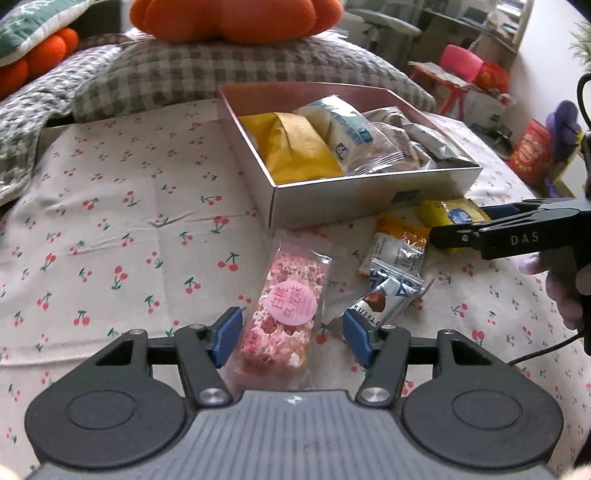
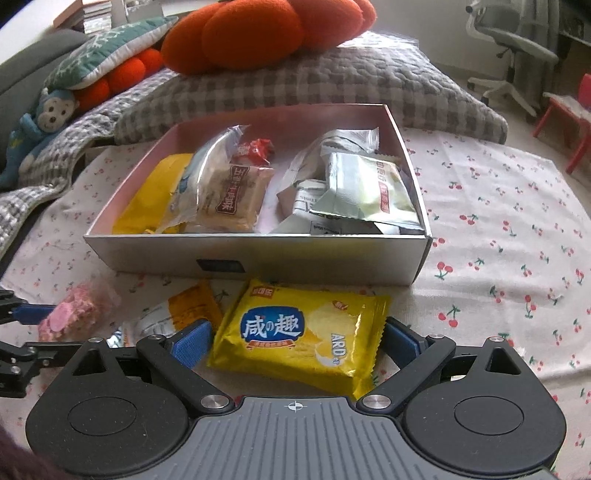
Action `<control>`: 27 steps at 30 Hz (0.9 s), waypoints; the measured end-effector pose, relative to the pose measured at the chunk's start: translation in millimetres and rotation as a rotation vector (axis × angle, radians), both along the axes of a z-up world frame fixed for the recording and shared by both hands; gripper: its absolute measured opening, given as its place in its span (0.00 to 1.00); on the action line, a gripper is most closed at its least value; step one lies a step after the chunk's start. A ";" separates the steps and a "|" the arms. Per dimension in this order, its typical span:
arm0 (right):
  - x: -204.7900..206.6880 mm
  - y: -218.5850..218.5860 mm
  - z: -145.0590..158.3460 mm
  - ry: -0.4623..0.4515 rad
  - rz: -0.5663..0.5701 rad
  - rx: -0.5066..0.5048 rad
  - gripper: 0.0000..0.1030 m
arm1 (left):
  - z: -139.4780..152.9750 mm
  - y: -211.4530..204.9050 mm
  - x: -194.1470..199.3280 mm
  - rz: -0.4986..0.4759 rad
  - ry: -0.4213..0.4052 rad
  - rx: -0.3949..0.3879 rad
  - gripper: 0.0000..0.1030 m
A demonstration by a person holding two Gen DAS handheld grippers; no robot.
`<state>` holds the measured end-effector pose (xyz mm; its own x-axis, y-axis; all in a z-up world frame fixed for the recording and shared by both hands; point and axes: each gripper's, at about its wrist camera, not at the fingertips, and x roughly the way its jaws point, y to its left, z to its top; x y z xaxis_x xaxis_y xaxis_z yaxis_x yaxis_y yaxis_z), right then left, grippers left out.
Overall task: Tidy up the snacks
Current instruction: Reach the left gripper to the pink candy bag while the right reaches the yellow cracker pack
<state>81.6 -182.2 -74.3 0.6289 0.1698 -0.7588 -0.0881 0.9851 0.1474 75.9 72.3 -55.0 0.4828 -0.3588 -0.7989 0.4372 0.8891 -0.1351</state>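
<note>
A silver box [image 1: 369, 192] [image 2: 258, 254] holds several wrapped snacks on the cherry-print cloth. A pink snack bar in clear wrap [image 1: 284, 317] [image 2: 79, 312] lies in front of it, between the open jaws of my left gripper [image 1: 291, 338], which straddle it without pressing. A yellow chip packet [image 2: 306, 336] [image 1: 454, 216] lies between the open jaws of my right gripper [image 2: 295, 343], also seen side-on in the left wrist view [image 1: 439, 236]. An orange-and-silver packet [image 1: 400, 240] [image 2: 192, 306] and a truffle packet [image 1: 384, 299] lie between the two.
A grey checked quilt [image 2: 332, 77] with an orange plush cushion [image 2: 266, 29] lies behind the box. A blue monkey toy [image 2: 40, 122] sits at far left. A red chair [image 1: 461, 70] and an office chair [image 2: 517, 48] stand beyond the bed.
</note>
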 end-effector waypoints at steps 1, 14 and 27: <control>0.0 -1.2 -0.4 -0.002 -0.001 -0.009 0.95 | -0.2 -0.2 -1.1 0.013 -0.001 0.002 0.54; -12.7 -39.9 -5.5 -0.019 -0.042 -0.076 0.95 | -2.2 -10.1 -4.9 0.095 -0.046 0.042 0.55; -6.2 -33.6 -4.9 -0.012 0.015 -0.093 0.95 | 1.9 -15.1 3.0 0.160 -0.024 0.064 0.30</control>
